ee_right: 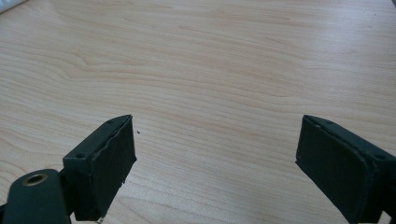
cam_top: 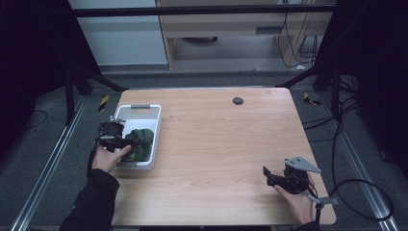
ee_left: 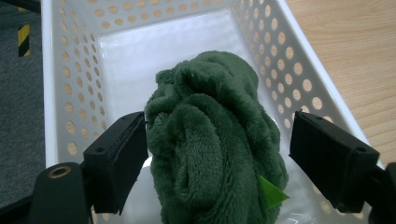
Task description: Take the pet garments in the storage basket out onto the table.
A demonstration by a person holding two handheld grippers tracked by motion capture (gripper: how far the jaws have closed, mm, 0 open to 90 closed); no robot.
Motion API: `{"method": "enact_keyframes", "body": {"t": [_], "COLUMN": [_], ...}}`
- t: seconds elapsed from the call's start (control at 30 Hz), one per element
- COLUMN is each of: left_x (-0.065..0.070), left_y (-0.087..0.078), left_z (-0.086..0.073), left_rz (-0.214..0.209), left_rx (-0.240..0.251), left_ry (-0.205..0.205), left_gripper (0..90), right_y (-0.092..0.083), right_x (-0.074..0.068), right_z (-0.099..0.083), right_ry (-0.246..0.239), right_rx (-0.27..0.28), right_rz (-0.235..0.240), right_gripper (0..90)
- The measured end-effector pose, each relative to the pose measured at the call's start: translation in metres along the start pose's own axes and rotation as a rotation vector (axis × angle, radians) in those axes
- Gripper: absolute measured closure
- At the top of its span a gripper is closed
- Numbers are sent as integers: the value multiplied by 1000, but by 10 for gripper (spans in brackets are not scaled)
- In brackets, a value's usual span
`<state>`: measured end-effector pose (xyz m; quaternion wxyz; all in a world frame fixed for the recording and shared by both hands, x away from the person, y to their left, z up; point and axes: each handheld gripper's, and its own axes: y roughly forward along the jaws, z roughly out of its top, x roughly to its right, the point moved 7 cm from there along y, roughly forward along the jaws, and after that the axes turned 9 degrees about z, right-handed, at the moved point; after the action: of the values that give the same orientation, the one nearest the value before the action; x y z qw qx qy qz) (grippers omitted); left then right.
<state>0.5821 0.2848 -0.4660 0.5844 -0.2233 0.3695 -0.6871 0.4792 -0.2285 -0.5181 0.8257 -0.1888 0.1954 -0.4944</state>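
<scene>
A crumpled dark green fleece cloth (ee_left: 210,140) lies in a white perforated basket (ee_left: 70,93) at the table's left side. From above, the cloth (cam_top: 141,139) takes up the near half of the basket (cam_top: 139,107). My left gripper (ee_left: 219,140) hangs over the basket, open, with a jaw on either side of the cloth. Its left jaw touches the fleece and the right jaw stands apart from it. In the high view the left gripper (cam_top: 126,141) reaches in from the basket's left rim. My right gripper (ee_right: 217,154) is open over bare wood, near the table's front right corner (cam_top: 266,174).
The wooden table (cam_top: 216,134) has a small black round grommet (cam_top: 237,100) near its far edge. Black frame posts and cables (cam_top: 356,187) stand on the grey floor around the table. A bright green tag (ee_left: 271,192) sticks out of the cloth.
</scene>
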Motion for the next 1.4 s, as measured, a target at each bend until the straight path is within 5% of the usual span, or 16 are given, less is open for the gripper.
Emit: {"method": "enact_keyframes", "body": {"t": [0.8, 1.4], "left_x": [3, 4], "left_y": [18, 20], "left_z": [-10, -13], "left_rz": [-7, -4], "left_rx": [-90, -134], "left_ry": [12, 5], "left_gripper": [235, 536], "right_y": [2, 2], "right_x": [0, -1], "right_z": [-1, -2], "right_ry": [-7, -7], "right_rx": [-10, -17], "right_rz": [5, 16], "right_gripper": [114, 114]}}
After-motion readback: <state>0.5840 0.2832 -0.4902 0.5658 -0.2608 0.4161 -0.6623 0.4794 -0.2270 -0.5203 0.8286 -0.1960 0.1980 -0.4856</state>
